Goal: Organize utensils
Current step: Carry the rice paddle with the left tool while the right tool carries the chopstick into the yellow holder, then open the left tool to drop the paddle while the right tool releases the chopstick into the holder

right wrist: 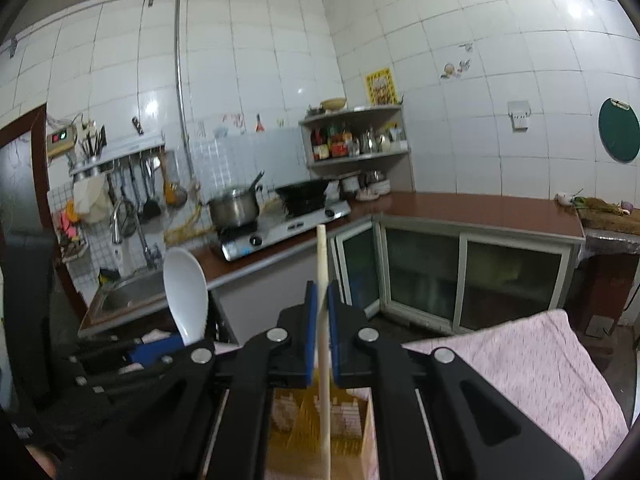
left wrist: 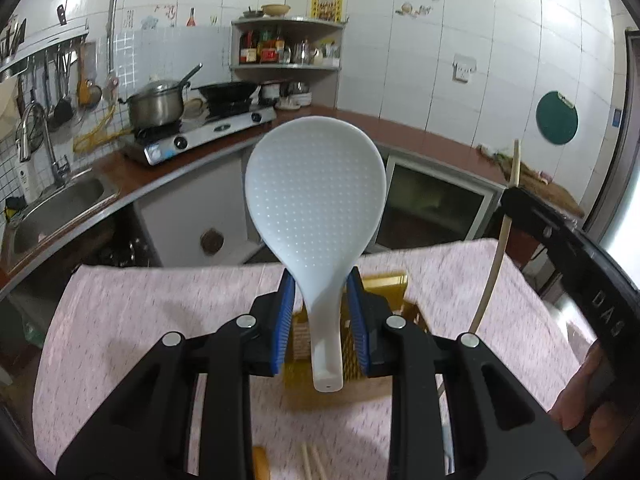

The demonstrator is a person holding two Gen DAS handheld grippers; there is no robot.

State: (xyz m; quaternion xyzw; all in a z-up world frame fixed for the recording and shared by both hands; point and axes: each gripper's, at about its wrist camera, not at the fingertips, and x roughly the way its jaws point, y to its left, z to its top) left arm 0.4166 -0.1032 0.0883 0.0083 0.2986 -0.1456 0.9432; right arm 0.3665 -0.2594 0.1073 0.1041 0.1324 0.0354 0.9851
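- The paddle (left wrist: pixel 316 200) is smooth white plastic, its broad oval blade covered in fine raised dots; it fills the centre of the left wrist view, blade up and tilted away.
- The left claw (left wrist: pixel 320 304) is clenched on the paddle's narrow neck, blue ribbed pads on either side; the blunt handle end pokes back toward the camera, at lower centre.
- The right claw (right wrist: pixel 322 312) grasps a thin, pale wooden stick (right wrist: pixel 323 340), pads nearly touching; the stick stands almost upright through the centre of the right wrist view, and its lower end is cut off by the frame edge.
- Below both claws lies a yellow slotted tray (right wrist: pixel 344 440), blurred and largely hidden behind the black claw arms, so its compartments cannot be told apart.
- The tray rests on a pink, nubbly cloth (left wrist: pixel 140 320) covering the tabletop.
- At the bottom edge of the left wrist view, more stick ends (left wrist: pixel 312 462) and an orange piece (left wrist: pixel 260 462) are cropped and unclear.
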